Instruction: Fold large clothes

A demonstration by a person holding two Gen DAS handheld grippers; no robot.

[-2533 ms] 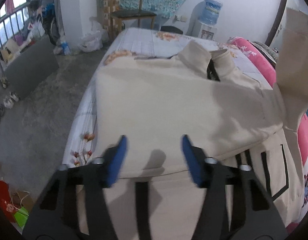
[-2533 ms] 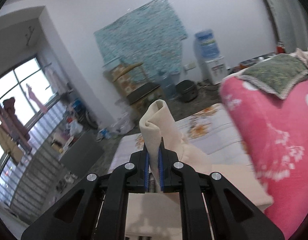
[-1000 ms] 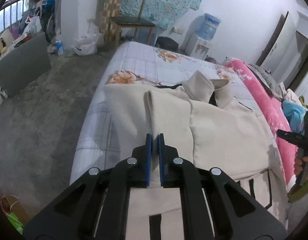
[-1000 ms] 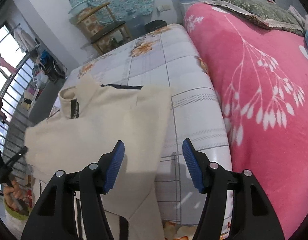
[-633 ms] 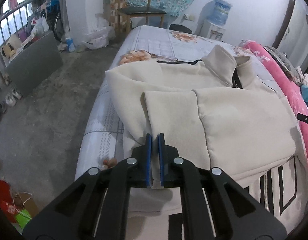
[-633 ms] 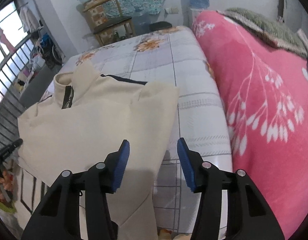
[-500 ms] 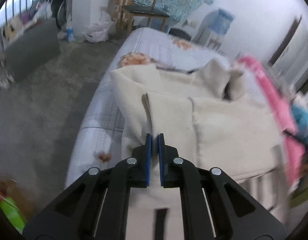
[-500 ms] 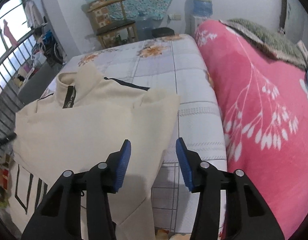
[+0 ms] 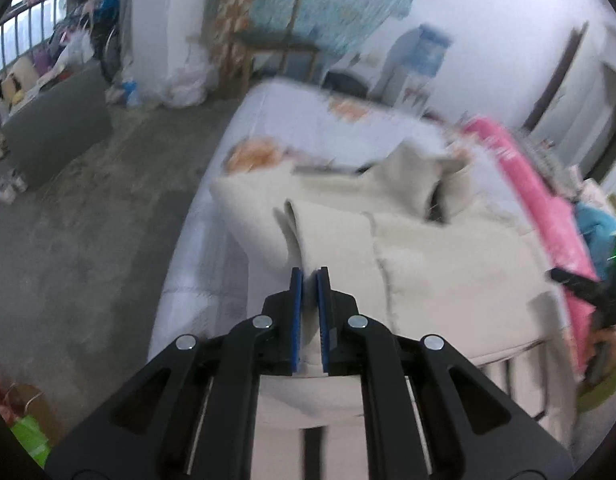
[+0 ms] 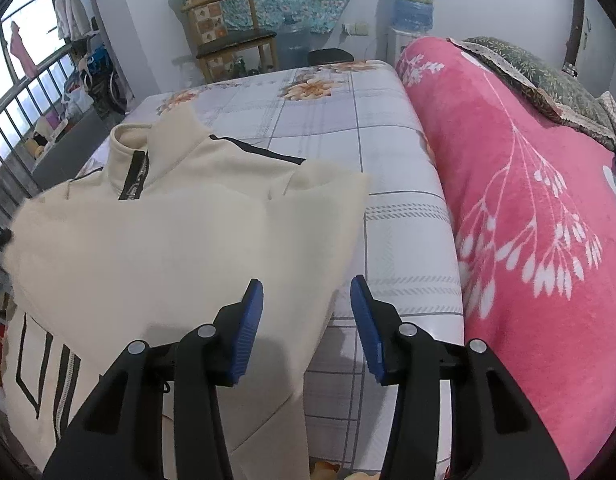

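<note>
Left gripper [image 9: 309, 280], opening, pinched the cream jacket [image 10: 179, 240] sleeve; right gripper [image 10: 306, 300] spread; both sleeves folded in, body unfolded.

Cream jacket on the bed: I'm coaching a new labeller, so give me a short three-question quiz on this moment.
1. True or false: the left hand-held gripper pinches a fold of the cream jacket.
2. The right hand-held gripper is: A) clamped on the collar B) open, holding nothing C) gripping the pink blanket.
3. What lies under the jacket?

Key: 1 true; 2 B; 3 the floral bedsheet.
</note>
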